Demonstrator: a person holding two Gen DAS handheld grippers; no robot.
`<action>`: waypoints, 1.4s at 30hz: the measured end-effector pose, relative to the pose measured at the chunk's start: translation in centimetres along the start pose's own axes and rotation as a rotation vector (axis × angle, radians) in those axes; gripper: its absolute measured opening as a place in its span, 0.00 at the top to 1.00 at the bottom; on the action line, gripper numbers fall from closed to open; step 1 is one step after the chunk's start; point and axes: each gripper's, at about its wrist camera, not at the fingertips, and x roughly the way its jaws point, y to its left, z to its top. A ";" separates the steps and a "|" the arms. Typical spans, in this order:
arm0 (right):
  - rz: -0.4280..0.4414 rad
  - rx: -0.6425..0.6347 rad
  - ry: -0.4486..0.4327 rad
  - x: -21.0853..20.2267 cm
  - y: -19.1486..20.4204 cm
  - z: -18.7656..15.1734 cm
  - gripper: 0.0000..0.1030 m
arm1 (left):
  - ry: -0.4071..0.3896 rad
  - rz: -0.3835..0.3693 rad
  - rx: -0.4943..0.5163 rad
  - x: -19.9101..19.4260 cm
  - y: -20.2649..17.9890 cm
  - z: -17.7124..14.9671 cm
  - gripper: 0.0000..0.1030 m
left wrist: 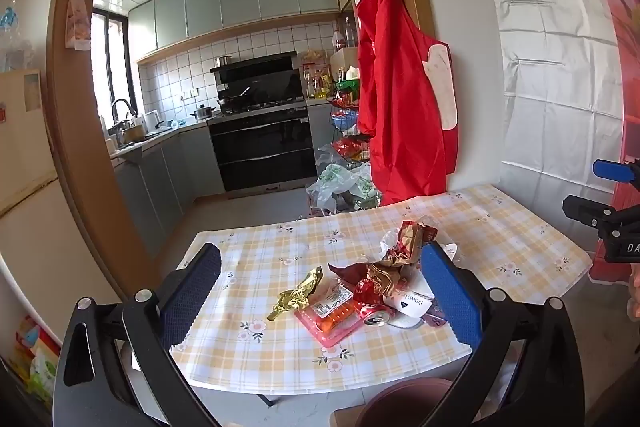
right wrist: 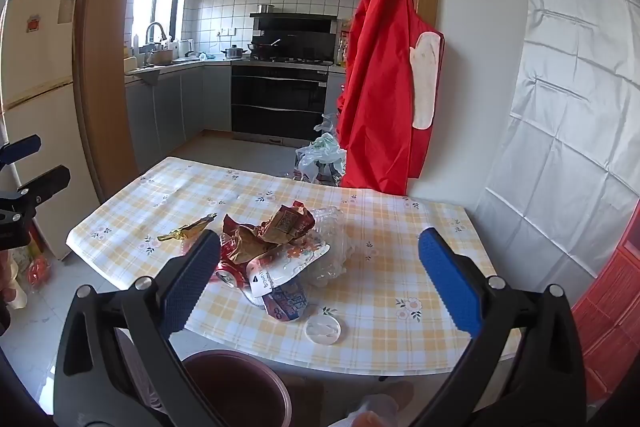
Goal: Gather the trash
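Sunlight falls across a small surface (left wrist: pixel 500 227) covered with a yellow-checked, flower-printed cloth, standing just outside a tiled kitchen with grey cabinets, a black oven (left wrist: pixel 262 151) and a sink under the window. A red apron (left wrist: pixel 400 99) hangs on the wall at the surface's far side, with plastic bags (left wrist: pixel 340 187) on the floor below it, and a cream fridge (right wrist: pixel 36 67) stands to the left.

Trash (right wrist: pixel 280 251) lies heaped near the middle of the surface: crumpled red and brown wrappers, a crushed red can (left wrist: pixel 374 315), a flat pink packet (left wrist: pixel 332 319) with a barcode label, clear plastic, and a white piece printed "Brown". A gold foil wrapper (left wrist: pixel 298 293) lies just left of the heap, and a round white lid (right wrist: pixel 323 330) sits apart at the near edge. A dark brown bin (right wrist: pixel 240 387) stands on the floor below that edge.

Both grippers tilt slightly downward over the near edge. The left gripper (left wrist: pixel 320 291) has its blue pads spread wide, holding nothing; the right gripper (right wrist: pixel 320 275) likewise stands wide apart and empty.
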 end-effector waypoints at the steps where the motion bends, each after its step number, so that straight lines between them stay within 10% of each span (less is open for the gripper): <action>1: 0.000 0.000 -0.001 0.0 0.0 0.0 0.05 | 0.023 -0.014 -0.028 0.2 0.3 0.0 0.05; 42: -0.011 -0.006 -0.002 0.0 0.0 -0.1 0.05 | 0.027 -0.007 -0.018 0.0 1.1 -0.4 0.05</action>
